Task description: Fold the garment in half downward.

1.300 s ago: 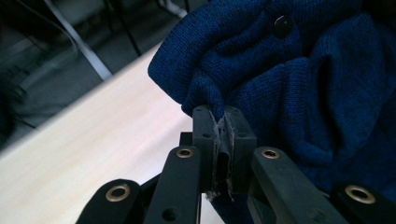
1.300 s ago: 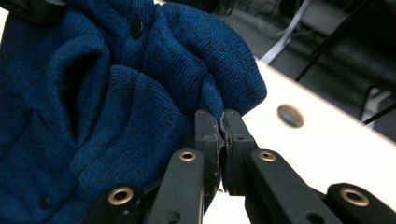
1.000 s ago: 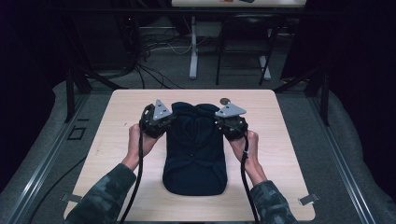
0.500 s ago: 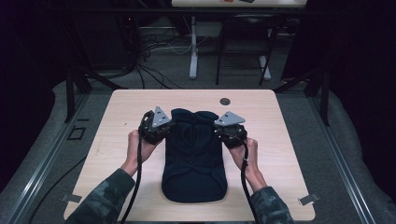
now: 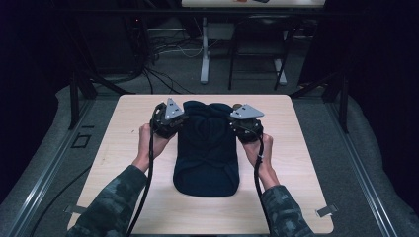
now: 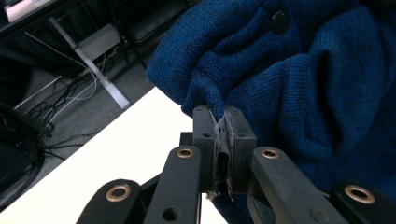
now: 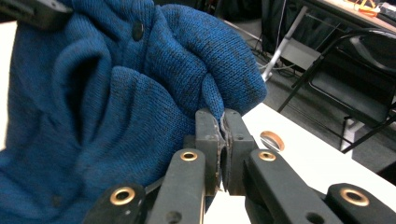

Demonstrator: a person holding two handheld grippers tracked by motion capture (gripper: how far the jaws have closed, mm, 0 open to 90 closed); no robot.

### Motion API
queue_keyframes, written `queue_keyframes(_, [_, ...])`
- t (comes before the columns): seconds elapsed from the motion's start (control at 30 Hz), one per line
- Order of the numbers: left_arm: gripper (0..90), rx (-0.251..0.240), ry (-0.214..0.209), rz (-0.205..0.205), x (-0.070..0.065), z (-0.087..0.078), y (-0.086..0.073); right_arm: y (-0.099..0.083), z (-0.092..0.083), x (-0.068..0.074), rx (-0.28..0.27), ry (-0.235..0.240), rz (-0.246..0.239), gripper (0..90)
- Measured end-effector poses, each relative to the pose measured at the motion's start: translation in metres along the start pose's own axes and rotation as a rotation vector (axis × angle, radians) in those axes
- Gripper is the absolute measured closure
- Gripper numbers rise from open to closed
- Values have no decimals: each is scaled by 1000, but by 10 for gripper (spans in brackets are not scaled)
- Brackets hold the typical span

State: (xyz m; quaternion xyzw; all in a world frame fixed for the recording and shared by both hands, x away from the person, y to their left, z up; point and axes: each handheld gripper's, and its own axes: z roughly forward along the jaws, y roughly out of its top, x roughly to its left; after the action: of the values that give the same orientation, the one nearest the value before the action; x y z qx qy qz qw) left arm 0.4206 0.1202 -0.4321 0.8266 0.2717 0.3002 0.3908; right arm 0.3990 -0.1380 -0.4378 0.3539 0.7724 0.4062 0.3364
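left gripper: we pinch blue knit sweater, bulk to its right | right gripper: clamped on same sweater, bulk to its left

the tabletop lies bare to the left of the dark blue knitted garment, and bare again to its right, so a hand could pass on either side. the garment runs down the middle and blocks the centre. the left gripper and right gripper stand at its far corners, each clamped on a pinch of knit. a small brown ring lies on the tabletop just beside the right gripper. the near edge in front of the garment is open between the two sleeves.
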Motion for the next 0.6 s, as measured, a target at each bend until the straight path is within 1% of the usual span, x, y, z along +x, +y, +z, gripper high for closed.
queue_keyframes(0.07, [848,14,-8,0,-1,2,-6,-2,0,1,-2,4,-2,874])
queue_keyframes(0.13, [837,22,-19,-20,-1,5,-15,-10,3,4,-4,12,-13,876])
queue_keyframes(0.17, [834,31,-26,-36,-1,8,-22,-12,4,6,-4,16,-15,877])
queue_keyframes(0.2, [833,31,-26,-36,-1,8,-22,-12,4,6,-4,16,-15,877])
queue_keyframes(0.23, [831,41,-31,-43,-1,9,-27,-14,7,9,1,21,-26,877])
queue_keyframes(0.27, [827,41,-31,-43,-1,9,-27,-14,7,10,-6,23,-33,877])
queue_keyframes(0.3, [827,37,-31,-50,-1,9,-29,-14,7,10,-6,23,-33,877])
queue_keyframes(0.37, [813,35,-43,-71,0,8,-34,-14,7,12,-19,33,-39,878])
queue_keyframes(0.47, [793,38,-52,-77,1,8,-37,-14,7,13,-29,33,-48,879])
queue_keyframes(0.5, [749,41,-66,-84,1,7,-39,-14,7,14,-37,41,-55,879])
queue_keyframes(0.53, [733,40,-67,-88,1,6,-40,-14,7,14,-40,38,-60,879])
queue_keyframes(0.6, [647,41,-69,-90,-1,4,-41,-15,7,15,-47,42,-67,880])
